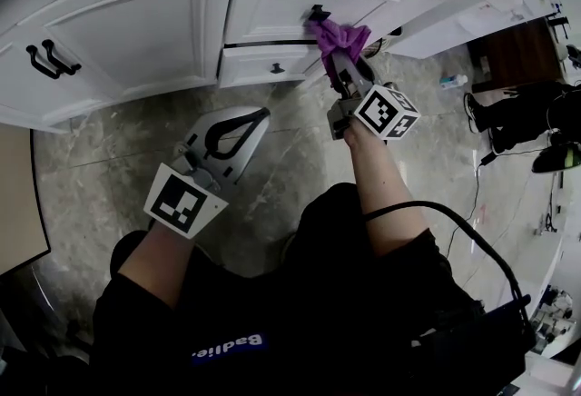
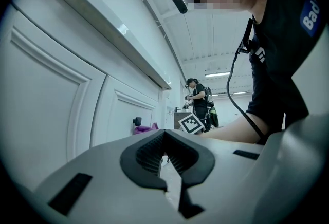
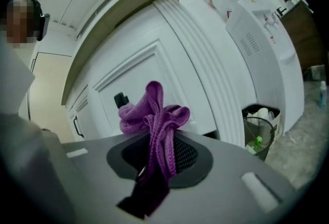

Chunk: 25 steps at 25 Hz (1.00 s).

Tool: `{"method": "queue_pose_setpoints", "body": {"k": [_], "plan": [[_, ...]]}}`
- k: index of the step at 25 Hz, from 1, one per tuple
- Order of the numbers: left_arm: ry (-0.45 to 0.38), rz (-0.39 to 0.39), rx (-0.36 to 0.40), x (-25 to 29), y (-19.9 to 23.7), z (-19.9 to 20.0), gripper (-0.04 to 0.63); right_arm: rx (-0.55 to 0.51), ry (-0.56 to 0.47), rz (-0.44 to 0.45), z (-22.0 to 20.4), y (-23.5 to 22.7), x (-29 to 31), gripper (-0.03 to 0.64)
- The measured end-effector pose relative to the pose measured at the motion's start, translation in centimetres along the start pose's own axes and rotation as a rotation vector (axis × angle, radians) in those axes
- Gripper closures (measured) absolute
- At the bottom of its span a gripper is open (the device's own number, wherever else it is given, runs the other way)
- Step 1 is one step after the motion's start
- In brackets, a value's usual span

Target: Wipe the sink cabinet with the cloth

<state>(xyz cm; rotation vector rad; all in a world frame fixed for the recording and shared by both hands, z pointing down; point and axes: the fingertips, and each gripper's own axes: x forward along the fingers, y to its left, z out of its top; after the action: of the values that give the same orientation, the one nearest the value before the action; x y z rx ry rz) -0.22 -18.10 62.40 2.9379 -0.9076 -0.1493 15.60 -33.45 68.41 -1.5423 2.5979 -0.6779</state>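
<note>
At ten o'clock in the head view, two black handles (image 1: 44,60) on the white cabinet (image 1: 136,26). Lower, toward seven o'clock of centre, the left gripper (image 1: 261,115) held over the marble floor (image 1: 100,158), well apart from the doors, with its marker cube (image 1: 184,199) nearest the wrist. Jaws closed tip to tip on nothing. In the left gripper view, only a thin slit of light between the black pads (image 2: 141,153), with cabinet panels filling nine o'clock.

Near twelve o'clock in the head view, a small drawer knob (image 1: 277,68) under the middle door, then a black door knob (image 1: 318,13) toward one o'clock. Just below and right of that, the purple cloth (image 1: 343,35), bunched up and clamped in the right gripper (image 1: 338,65), raised to the cabinet front. In the right gripper view, jaws shut on the cloth, with folds standing above the pads, a tail trailing back through the slot, and the door knob at ten o'clock of the bunch. Contact between cloth and door: unclear.

Farther right, at four o'clock in that view, a bin (image 3: 259,130) beside the cabinet's end, with a green bottle (image 3: 255,144) inside. At two o'clock in the head view, a small bottle (image 1: 454,81) on the floor. At three o'clock, another person (image 1: 513,108) among dark gear and cables.
</note>
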Motion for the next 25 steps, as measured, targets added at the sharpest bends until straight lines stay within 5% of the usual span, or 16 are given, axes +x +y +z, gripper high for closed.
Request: {"method": "queue_pose_setpoints", "body": {"k": [6, 20, 25], "plan": [[-0.003, -0.025, 0.023, 0.6, -0.9, 0.2, 0.606, -0.075, 0.115, 0.016, -3.0, 1.2, -0.6, 0.537], [0.006, -0.032, -0.002, 0.5, -1.0, -0.2, 0.606, -0.189, -0.326, 0.086, 17.0, 4.3, -7.7, 0.537], [0.013, -0.038, -0.003, 0.7, -1.0, -0.6, 0.606, -0.143, -0.339, 0.046, 17.6, 1.9, -6.0, 0.537]]}}
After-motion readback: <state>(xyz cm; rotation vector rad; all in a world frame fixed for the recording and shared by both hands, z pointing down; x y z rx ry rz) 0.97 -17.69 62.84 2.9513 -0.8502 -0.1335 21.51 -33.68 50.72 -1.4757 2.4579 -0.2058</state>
